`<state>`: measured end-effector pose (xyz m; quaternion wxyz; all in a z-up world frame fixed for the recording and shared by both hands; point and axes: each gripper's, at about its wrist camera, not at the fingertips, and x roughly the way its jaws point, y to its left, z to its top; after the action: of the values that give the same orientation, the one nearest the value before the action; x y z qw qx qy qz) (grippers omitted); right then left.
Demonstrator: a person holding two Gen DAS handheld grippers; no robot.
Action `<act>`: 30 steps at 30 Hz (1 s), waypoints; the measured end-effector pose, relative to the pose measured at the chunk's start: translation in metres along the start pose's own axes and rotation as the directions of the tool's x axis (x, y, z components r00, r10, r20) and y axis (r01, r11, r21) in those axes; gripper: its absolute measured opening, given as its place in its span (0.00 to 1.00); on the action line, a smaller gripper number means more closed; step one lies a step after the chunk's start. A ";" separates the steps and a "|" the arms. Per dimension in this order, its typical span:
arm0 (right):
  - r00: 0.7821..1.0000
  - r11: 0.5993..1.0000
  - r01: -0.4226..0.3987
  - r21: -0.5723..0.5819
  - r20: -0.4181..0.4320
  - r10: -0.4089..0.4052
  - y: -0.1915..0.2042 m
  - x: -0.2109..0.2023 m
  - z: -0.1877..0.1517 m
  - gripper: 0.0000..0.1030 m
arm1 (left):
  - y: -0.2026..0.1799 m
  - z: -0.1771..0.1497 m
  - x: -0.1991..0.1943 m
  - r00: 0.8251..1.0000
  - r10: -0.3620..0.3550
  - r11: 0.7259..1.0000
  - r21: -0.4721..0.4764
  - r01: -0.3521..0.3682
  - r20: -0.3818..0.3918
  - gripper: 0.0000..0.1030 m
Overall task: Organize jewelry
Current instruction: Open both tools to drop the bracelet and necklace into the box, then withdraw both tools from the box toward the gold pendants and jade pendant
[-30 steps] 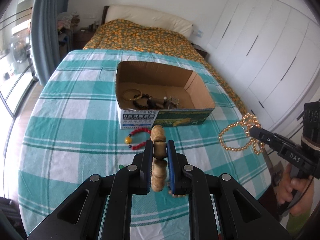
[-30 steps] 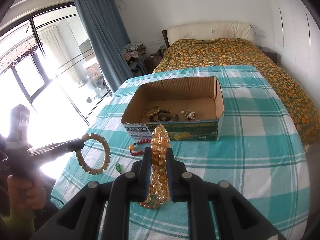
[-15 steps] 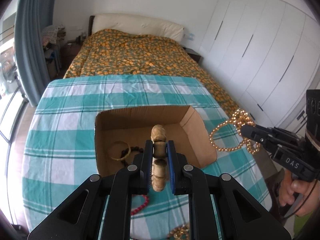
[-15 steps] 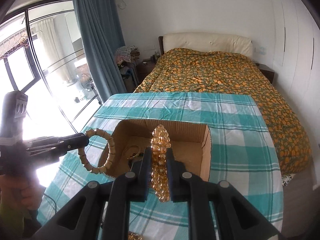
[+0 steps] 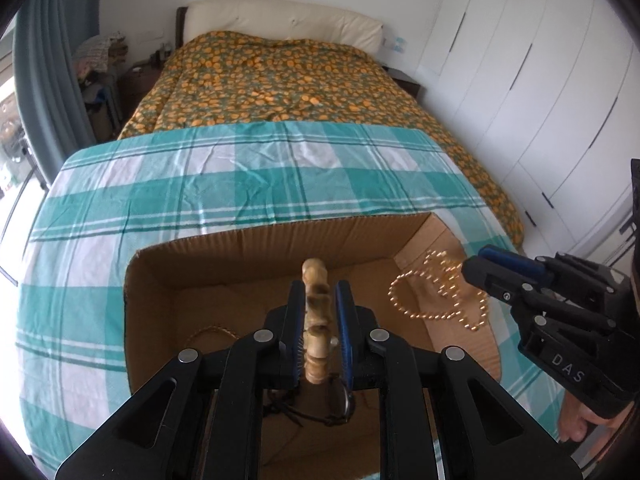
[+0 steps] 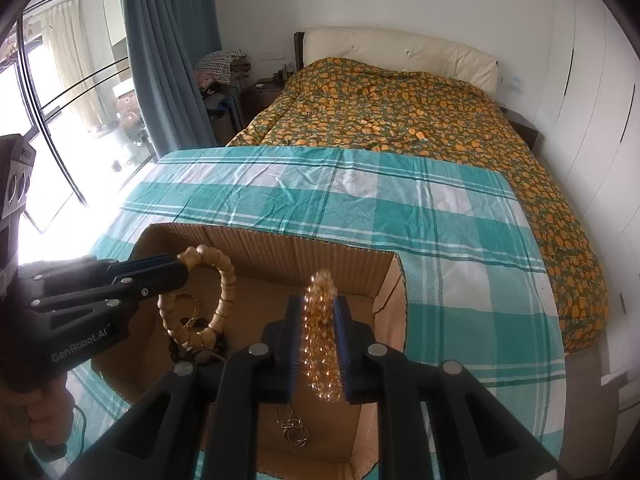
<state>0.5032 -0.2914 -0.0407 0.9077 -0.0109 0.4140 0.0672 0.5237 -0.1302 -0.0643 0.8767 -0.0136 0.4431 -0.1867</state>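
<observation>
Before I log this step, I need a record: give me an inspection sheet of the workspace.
Surface: teal checked tablecloth, wrinkled.
Job's things: wooden bead bracelet and amber bead strand held over the open cardboard box; gold bangle, dark cord pieces and metal rings lie inside.
Clutter: nothing seen.
Grippers: left tool shut on the bracelet; right tool shut on the strand.
Cables: nothing seen.
Surroundings: bed, blue curtain, white wardrobe.
</observation>
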 end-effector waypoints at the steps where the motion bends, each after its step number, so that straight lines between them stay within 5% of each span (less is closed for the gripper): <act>1: 1.000 1.000 0.007 0.007 0.023 -0.007 -0.002 -0.003 -0.001 0.37 | 0.000 0.001 0.003 1.000 0.018 1.000 -0.009 -0.018 -0.007 0.45; 2: 0.999 1.000 0.013 0.016 0.046 -0.014 -0.004 -0.007 -0.001 0.38 | 0.001 0.000 0.003 0.999 0.036 0.999 -0.019 -0.036 0.002 0.65; 3: 0.998 1.000 0.012 0.024 0.065 -0.014 -0.006 -0.012 -0.002 0.38 | 0.002 -0.002 -0.001 0.999 0.046 0.999 -0.026 -0.045 0.024 0.71; 8: 0.988 1.000 0.007 0.012 0.151 -0.009 -0.002 -0.050 -0.021 0.39 | 0.003 -0.019 -0.025 0.997 0.056 0.998 -0.024 -0.055 0.053 0.75; 14: 0.977 1.000 0.004 -0.016 0.215 0.000 0.015 -0.095 -0.077 0.56 | -0.005 -0.080 -0.075 0.995 0.063 0.997 0.032 -0.066 0.081 0.84; 21: 0.981 1.000 0.005 0.006 0.193 -0.006 0.034 -0.124 -0.172 0.62 | -0.007 -0.192 -0.120 0.991 0.121 0.991 0.058 -0.124 0.054 0.87; 30: 0.988 0.995 0.076 0.062 0.129 -0.084 0.053 -0.132 -0.274 0.62 | 0.026 -0.295 -0.131 0.983 0.182 0.978 -0.099 -0.183 -0.018 0.87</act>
<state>0.2055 -0.2748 -0.1195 0.9349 0.0025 0.3544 0.0195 0.2304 -0.0198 -0.1471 0.8863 -0.0158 0.4553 -0.0829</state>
